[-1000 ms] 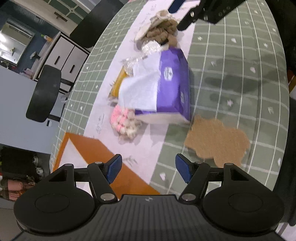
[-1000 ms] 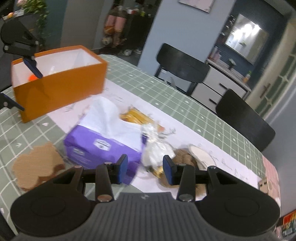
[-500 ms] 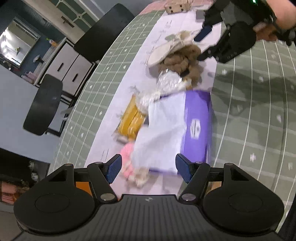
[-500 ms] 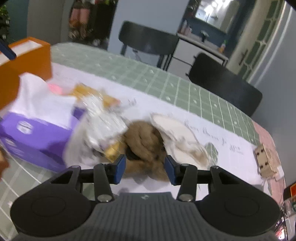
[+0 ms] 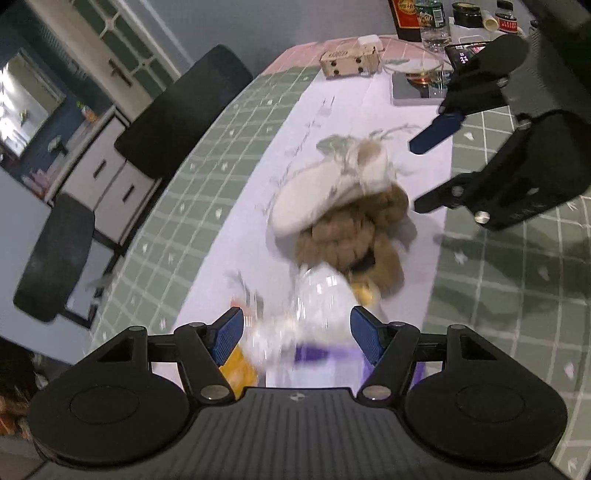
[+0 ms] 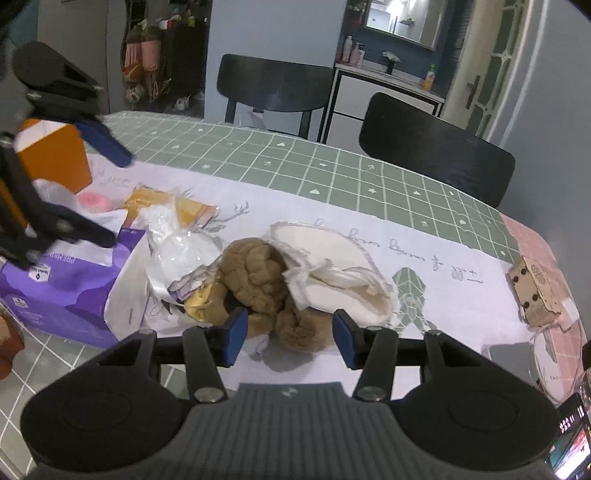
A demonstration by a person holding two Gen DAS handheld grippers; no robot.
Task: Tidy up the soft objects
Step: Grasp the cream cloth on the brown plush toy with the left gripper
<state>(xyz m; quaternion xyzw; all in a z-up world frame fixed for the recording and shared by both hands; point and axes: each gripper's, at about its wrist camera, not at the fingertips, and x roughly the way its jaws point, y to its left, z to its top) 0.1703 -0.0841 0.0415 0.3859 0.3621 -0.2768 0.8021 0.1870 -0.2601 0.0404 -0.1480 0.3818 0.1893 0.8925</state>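
A brown plush toy (image 6: 266, 280) lies on the white paper runner with a cream fabric piece (image 6: 325, 262) draped on its right side; both show in the left wrist view, the plush (image 5: 354, 240) under the cream piece (image 5: 328, 188). A clear plastic bag of white stuff (image 6: 177, 251) lies left of the plush, beside a purple tissue pack (image 6: 62, 284). My right gripper (image 6: 288, 334) is open, its fingers just in front of the plush. My left gripper (image 5: 297, 336) is open and empty above the plastic bag (image 5: 317, 295).
An orange box (image 6: 55, 155) stands at the far left, with a pink soft item (image 6: 94, 201) and a yellow packet (image 6: 155, 199) near it. A cardboard box (image 6: 535, 291), bottles (image 5: 424, 14) and a scale (image 5: 410, 88) sit at the table's right end. Black chairs (image 6: 436, 147) stand behind.
Both grippers have swept along the table from the tissue pack toward the plush and cream piece. My right gripper has opened wider in front of the plush. The left one stays open.
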